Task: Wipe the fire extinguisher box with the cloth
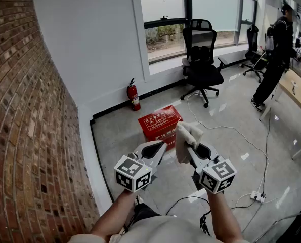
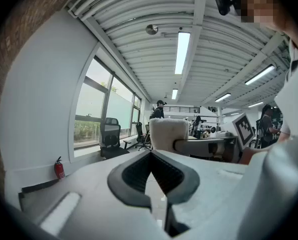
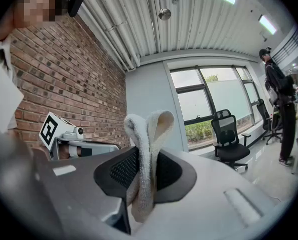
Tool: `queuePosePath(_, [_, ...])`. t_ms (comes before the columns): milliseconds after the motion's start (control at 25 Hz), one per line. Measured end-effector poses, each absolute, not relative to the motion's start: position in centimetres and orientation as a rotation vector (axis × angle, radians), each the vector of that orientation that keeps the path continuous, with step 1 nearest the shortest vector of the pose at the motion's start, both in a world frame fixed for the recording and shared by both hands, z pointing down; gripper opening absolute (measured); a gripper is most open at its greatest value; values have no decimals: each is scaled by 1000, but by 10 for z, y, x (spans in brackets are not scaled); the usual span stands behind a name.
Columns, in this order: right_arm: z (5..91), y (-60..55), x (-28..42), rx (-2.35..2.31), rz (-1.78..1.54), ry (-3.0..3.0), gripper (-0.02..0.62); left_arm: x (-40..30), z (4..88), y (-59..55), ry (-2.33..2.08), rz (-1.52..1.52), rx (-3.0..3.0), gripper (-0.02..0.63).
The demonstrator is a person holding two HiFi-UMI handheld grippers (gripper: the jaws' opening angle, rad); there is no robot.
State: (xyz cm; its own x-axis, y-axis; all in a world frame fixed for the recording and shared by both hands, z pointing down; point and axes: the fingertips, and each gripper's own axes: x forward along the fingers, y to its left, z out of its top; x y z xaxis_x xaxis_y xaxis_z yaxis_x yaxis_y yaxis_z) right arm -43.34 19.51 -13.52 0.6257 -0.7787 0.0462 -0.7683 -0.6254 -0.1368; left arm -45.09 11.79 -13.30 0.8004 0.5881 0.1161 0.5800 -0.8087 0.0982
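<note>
While clamped tight on the folded white cloth (image 3: 146,149), right gripper (image 3: 144,184) raised near the body. Left gripper (image 2: 152,159) just beside it, jaws pressed together on nothing. Further out, red fire extinguisher box (image 1: 159,123) on the floor near the wall, well apart from both. Judging by that, no wiping begun; all left to do. White characters on the lid, too small to read.

Floor (image 1: 117,135): red ext. box (image 1: 159,124), extinguisher (image 1: 134,96), chair (image 1: 202,59), cable (image 1: 231,128).
</note>
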Motion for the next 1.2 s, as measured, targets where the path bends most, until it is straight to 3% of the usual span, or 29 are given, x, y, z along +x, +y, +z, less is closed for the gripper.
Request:
queuePosePath(680, [-133,203,-428,-2725,-139,1322,98,-449,-123,116,910,261,2947,1])
queuePosePath(960, [-110,181,-398,-2697,-221,1323,100,-428,-100,83,858,323,2941,2])
queuePosePath(1200, [-82,125,-338,-2712,-327,1331,101,-369,-72,24,833,365,2909,1])
